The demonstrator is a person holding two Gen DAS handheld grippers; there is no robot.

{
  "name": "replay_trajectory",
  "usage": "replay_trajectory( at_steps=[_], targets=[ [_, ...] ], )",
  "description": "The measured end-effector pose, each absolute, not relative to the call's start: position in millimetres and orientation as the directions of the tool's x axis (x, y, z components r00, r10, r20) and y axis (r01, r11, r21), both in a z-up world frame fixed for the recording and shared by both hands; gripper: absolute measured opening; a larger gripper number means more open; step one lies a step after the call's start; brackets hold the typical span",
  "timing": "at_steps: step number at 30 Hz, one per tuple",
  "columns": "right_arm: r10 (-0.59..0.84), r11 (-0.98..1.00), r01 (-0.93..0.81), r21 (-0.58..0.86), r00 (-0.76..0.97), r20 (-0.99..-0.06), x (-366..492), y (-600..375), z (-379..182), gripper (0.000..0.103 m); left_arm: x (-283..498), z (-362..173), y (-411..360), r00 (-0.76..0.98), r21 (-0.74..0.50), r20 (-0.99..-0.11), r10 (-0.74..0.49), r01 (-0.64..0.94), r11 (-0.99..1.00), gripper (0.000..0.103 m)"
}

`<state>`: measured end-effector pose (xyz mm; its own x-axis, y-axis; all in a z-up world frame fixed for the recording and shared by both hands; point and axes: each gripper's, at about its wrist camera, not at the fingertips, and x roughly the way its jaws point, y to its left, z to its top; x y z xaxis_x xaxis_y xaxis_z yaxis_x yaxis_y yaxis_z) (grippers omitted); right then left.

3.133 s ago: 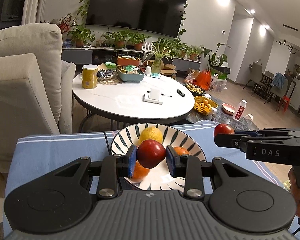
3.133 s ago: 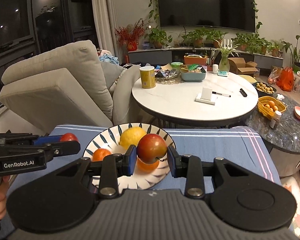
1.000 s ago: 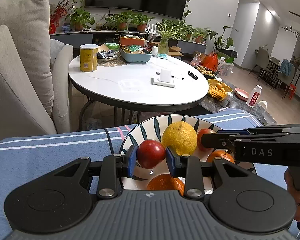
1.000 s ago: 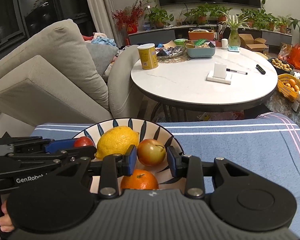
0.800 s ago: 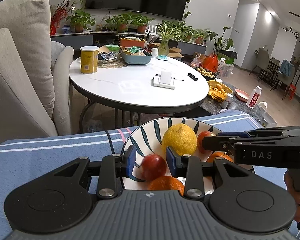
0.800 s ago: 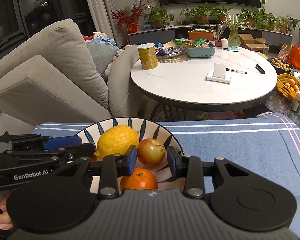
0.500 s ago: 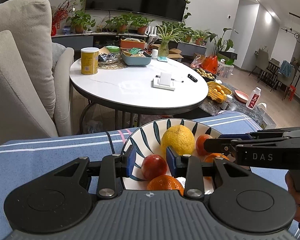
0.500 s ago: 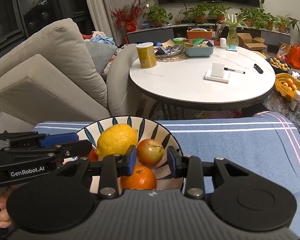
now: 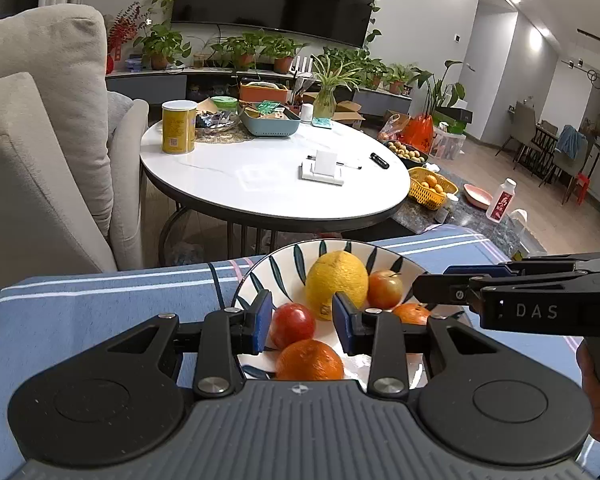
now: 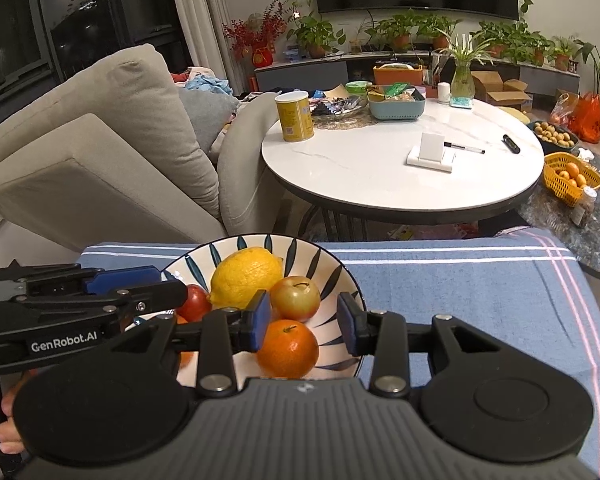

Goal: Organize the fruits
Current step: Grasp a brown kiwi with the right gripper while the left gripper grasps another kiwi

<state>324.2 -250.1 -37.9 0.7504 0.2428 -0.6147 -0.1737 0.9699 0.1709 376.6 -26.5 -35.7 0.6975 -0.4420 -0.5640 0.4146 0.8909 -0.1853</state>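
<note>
A big beige sofa point(image 9: 40, 152) sits on the left. Next to it is a round white desk point(image 9: 268, 176) with a yellow can point(image 9: 178, 126) on it.

In front lies a blue striped cloth point(image 9: 100, 304). On the cloth stands a white bowl point(image 9: 284, 264) with dark leaf stripes. All the fruit is in this bowl.

The left claw point(image 9: 302, 322) is open over the near side of the bowl. A red apple point(image 9: 292, 324) lies in the bowl between its blue pads point(image 9: 262, 320), but the pads do not press on it. An orange point(image 9: 310, 360) lies just in front of the apple. A big yellow lemon point(image 9: 336, 284) sits behind them.

To the right of the lemon is a red and yellow apple point(image 10: 296, 298). The right claw point(image 10: 304, 322) has just been opening, and now it is open. That apple lies loose in the bowl, close to the claw's left pad. Another orange point(image 10: 287, 348) sits just in front of it.

A yellow basket point(image 10: 572, 178) of small oranges stands far off on the right.
</note>
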Motion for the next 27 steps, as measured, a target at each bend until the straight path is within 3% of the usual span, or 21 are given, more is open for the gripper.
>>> replay_trajectory(
  at_steps=[14, 27],
  targets=[
    [0.232, 0.972, -0.168, 0.161, 0.756, -0.612, 284.7, -254.5, -26.3, 0.042, 331.1, -23.1, -21.3, 0.702, -0.193, -0.552, -0.45, 0.418, 0.888, 0.031],
    [0.217, 0.976, -0.136, 0.172, 0.714, -0.666, 246.6, -261.9, -51.4, 0.043, 272.0, -37.6, -5.6, 0.681, -0.224, -0.583, -0.443, 0.389, 0.894, 0.031]
  ],
)
